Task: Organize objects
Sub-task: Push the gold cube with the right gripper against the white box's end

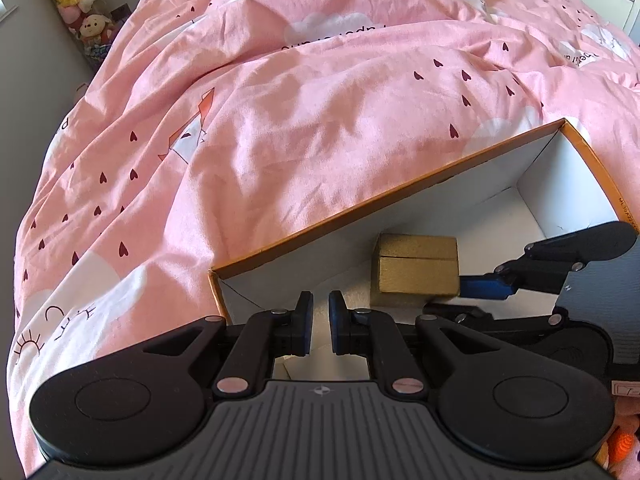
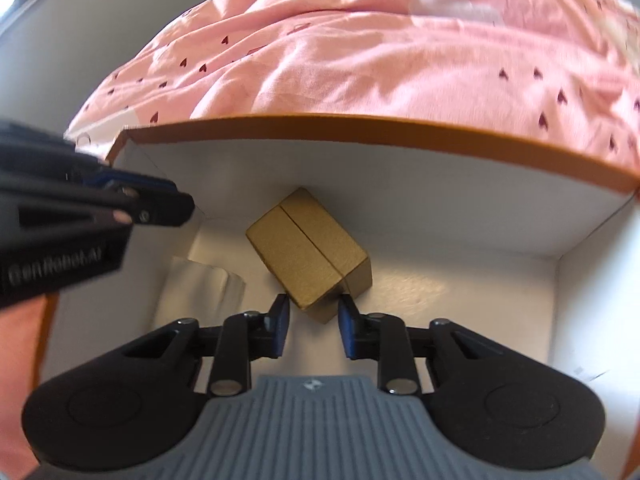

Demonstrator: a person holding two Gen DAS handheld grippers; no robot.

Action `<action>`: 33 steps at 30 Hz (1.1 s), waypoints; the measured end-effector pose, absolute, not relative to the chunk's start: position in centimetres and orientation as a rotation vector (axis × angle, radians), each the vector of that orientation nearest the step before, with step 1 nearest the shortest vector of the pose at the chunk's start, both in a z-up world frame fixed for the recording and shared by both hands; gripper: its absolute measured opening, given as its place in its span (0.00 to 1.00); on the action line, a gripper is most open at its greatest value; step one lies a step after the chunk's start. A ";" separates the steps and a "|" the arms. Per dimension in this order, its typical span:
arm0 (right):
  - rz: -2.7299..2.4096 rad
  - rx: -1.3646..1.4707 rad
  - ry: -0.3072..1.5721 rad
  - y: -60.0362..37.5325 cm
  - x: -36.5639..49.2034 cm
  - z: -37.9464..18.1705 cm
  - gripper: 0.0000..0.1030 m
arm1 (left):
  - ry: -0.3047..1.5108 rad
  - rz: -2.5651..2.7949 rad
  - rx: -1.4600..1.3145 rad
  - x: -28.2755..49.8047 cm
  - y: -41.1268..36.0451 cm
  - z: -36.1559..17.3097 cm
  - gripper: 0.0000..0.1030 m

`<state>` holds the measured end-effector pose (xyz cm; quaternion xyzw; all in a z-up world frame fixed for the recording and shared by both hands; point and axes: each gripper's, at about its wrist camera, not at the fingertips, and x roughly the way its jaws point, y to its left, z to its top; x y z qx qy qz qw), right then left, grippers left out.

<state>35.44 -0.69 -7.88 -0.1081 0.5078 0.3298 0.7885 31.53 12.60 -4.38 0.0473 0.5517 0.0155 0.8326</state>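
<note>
Two tools work inside the orange-rimmed box (image 2: 360, 128) on the bed. Nearest, the left tool (image 1: 320, 326) is clenched on nothing, hovering over the box's near corner. The right tool (image 2: 311, 330) has its jaws either side of the gold box's (image 2: 308, 254) near corner w/ gaps showing, so released, not grasping. Gold box sits on the white floor, near the back wall, crumpled paper (image 2: 204, 292) beside it. Beyond: pink duvet (image 1: 280, 120). Risk: pinching on a corner, the box prob. twists or pops out; soft bedding could tip the whole box.
</note>
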 end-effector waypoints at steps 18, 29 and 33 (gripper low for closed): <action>1.012 -0.484 0.887 3.5 35.3 -8.5 0.11 | 1.179 0.060 0.074 31.6 13.5 -4.4 0.13; 1.092 -0.427 0.898 6.0 35.5 -8.7 0.10 | 1.187 0.066 -0.052 30.9 15.8 -4.2 0.14; 1.075 -0.446 0.890 5.8 35.3 -8.3 0.09 | 1.176 0.056 -0.044 30.3 15.1 -3.9 0.15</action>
